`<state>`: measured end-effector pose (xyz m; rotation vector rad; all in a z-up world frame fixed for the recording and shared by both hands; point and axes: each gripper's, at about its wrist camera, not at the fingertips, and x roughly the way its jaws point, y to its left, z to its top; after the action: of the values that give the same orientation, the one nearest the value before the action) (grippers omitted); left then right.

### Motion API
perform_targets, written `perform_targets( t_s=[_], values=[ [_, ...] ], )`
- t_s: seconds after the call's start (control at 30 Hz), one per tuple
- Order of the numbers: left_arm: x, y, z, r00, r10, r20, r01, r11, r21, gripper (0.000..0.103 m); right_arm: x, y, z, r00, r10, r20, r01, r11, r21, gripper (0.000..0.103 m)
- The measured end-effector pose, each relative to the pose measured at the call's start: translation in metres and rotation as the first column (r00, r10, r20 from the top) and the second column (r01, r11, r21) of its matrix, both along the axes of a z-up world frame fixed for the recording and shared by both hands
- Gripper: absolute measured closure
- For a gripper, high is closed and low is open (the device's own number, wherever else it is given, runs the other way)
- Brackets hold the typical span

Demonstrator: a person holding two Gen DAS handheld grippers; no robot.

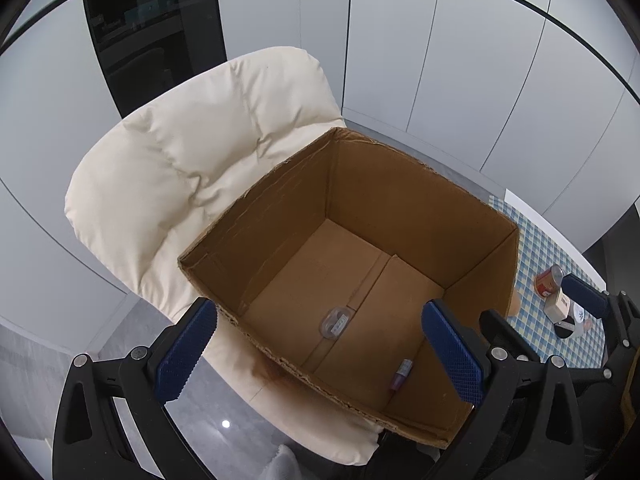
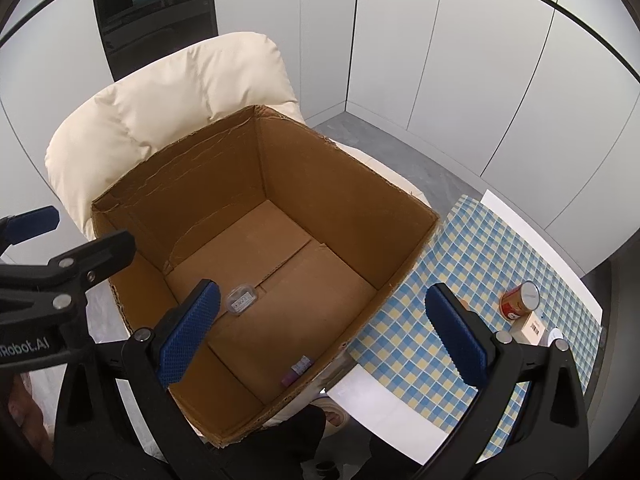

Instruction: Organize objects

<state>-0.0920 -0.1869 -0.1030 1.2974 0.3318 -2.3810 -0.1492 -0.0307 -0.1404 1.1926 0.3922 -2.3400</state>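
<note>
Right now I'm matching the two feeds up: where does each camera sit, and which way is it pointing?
Left wrist: on the left gripper, looking down into the cardboard box on the cream chair; own open fingers show, with the right gripper at the right edge.
Right wrist: on the right gripper, above the box's table-side edge; own open fingers show, with the left gripper at the left.
Shared: box, chair, red can, checkered tablecloth.

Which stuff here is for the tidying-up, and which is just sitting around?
For the job:
- open brown cardboard box
- small clear plastic case inside it
- small purple tube inside it
- red tin can on the checked cloth
- small white carton beside the can

Just there:
- cream padded chair
- blue-and-yellow checked tablecloth
</note>
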Motion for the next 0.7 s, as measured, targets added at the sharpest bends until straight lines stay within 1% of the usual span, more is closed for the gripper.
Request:
perform_targets(
  t_s=[0.37,0.7],
  values=[
    [0.018,0.014,0.014,1.0,-0.018,-0.018,0.018,1.0,-0.003,0.001,0.013,0.016,0.014,1.0,-0.019,0.005,0.019,1.0,-0.024,0.0],
    [0.041,0.027,0.027,0.999,-0.031,-0.031,0.031,0.999,-0.007,0.001,0.037,0.033,0.029,1.0,-0.021,0.004,0.021,0.999,-0.038,0.0]
  ],
)
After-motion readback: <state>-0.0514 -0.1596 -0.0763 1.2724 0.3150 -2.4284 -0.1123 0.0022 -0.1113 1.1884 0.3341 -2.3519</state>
